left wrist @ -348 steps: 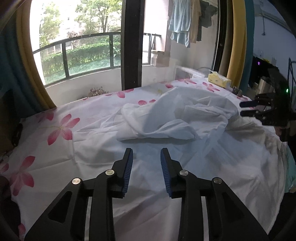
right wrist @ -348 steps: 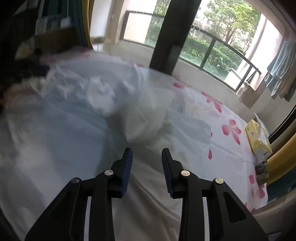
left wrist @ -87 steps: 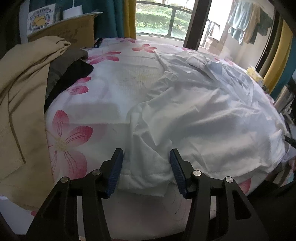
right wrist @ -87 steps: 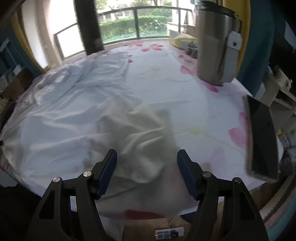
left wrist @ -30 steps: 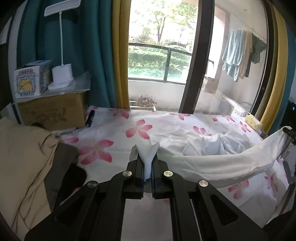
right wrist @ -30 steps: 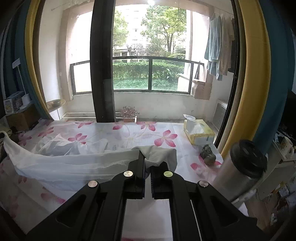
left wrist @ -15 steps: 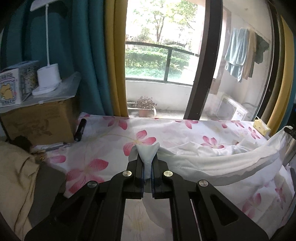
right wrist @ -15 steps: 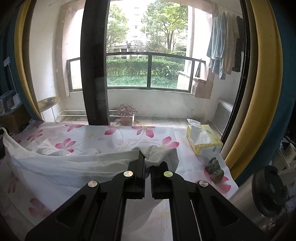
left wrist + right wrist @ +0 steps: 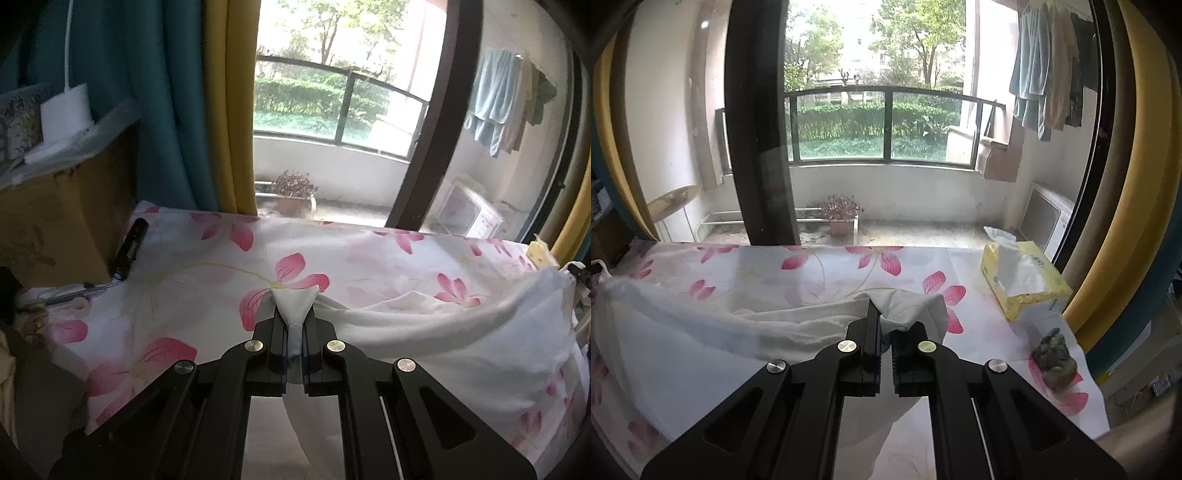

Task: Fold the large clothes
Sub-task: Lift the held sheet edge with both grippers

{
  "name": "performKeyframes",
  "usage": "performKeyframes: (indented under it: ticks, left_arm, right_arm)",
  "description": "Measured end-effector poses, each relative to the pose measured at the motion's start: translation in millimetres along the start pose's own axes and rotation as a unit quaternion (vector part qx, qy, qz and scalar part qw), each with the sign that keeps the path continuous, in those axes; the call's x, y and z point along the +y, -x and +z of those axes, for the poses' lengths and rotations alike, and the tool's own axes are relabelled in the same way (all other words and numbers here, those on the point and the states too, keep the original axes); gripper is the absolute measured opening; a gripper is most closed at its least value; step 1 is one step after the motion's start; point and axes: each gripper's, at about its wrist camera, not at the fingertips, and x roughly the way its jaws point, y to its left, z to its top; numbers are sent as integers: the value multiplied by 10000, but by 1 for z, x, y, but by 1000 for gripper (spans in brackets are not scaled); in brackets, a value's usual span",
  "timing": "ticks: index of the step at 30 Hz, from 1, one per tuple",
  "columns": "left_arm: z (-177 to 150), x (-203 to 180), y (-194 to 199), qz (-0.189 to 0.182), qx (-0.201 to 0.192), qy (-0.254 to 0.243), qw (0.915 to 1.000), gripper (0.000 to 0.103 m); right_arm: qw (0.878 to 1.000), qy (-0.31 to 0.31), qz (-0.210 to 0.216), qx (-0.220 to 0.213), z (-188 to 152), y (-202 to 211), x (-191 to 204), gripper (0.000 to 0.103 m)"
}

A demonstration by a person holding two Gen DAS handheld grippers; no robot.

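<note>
The flowered bed lies beneath the white garment, which stretches between both grippers. The left gripper and right gripper each pinch a corner; lower them evenly, keeping the edge taut.

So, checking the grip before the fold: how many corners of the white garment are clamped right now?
2. The left gripper pinches one corner of the white garment; the right gripper pinches another bunched corner. The rest sags between them; other corners are hidden.
</note>
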Motion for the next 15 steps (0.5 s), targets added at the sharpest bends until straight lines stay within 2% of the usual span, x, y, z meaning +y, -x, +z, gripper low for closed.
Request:
performKeyframes:
  ticks: [2,10,11,13,14,15]
  left_arm:
    - [-1,-2,-10,125,24,-59,9999,6]
    - [0,2,-43,210,263,176,9993,7]
    - [0,1,-48,265,319,154,9990,11]
    - [2,0,-50,505,321,105,9982,28]
    - [5,1,-50,634,250,132,9976,43]
    - [7,4,-46,710,162,199,9972,52]
  right_arm:
    - [10000,-21,3,82,-1,-10,-2,4]
    - [9993,-103,-43,360,-6,-45,-3,4]
    - [9992,-89,-62,373,-7,-48,-2,4]
    - [9990,-15,-131,430,-8,-56,-1,5]
    - [9988,-5,-138,464,-8,-61,0,5]
    - [9986,-27,-131,510,-9,-65,-1,6]
